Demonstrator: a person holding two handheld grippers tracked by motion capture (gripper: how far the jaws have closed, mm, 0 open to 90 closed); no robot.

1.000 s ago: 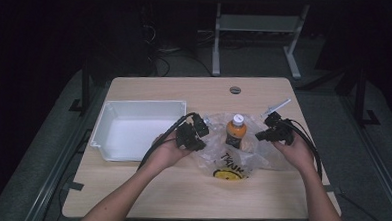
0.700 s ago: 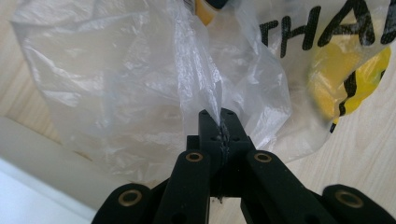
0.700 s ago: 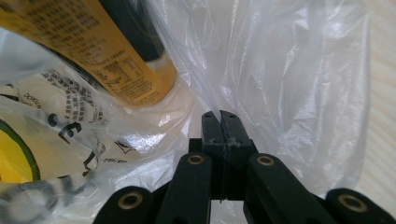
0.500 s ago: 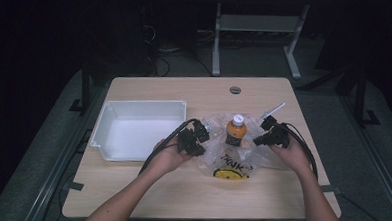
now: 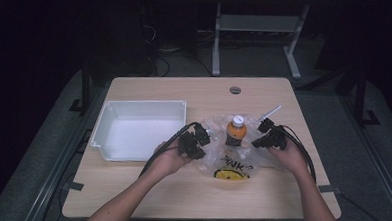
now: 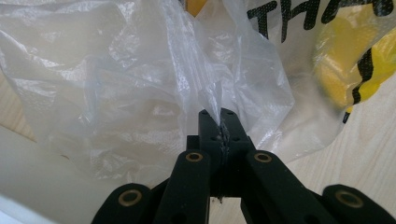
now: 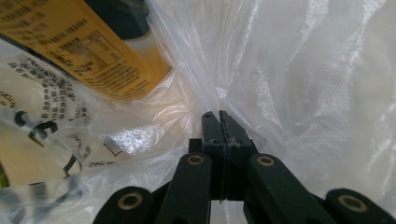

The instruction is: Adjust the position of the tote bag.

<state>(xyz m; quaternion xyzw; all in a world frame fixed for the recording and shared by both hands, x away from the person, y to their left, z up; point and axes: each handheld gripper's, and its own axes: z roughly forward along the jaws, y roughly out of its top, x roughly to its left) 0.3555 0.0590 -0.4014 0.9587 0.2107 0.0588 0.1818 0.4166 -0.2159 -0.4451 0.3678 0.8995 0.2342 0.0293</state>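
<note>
While bottle [image 5: 236, 133] stands between, both fingers' sets clench plastic bag [image 5: 217, 156] edges.

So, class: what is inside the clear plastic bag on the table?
An orange bottle with a white cap stands inside the plastic bag. Crumpled film and the bag's yellow print cover its base and whatever else lies there.

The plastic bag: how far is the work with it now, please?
Done: the orange bottle stands upright inside the plastic bag. In hand: left gripper and right gripper are each shut on the bag's film, one either side. Left, probably: lifting or moving the bag; the white bin holds nothing.
</note>
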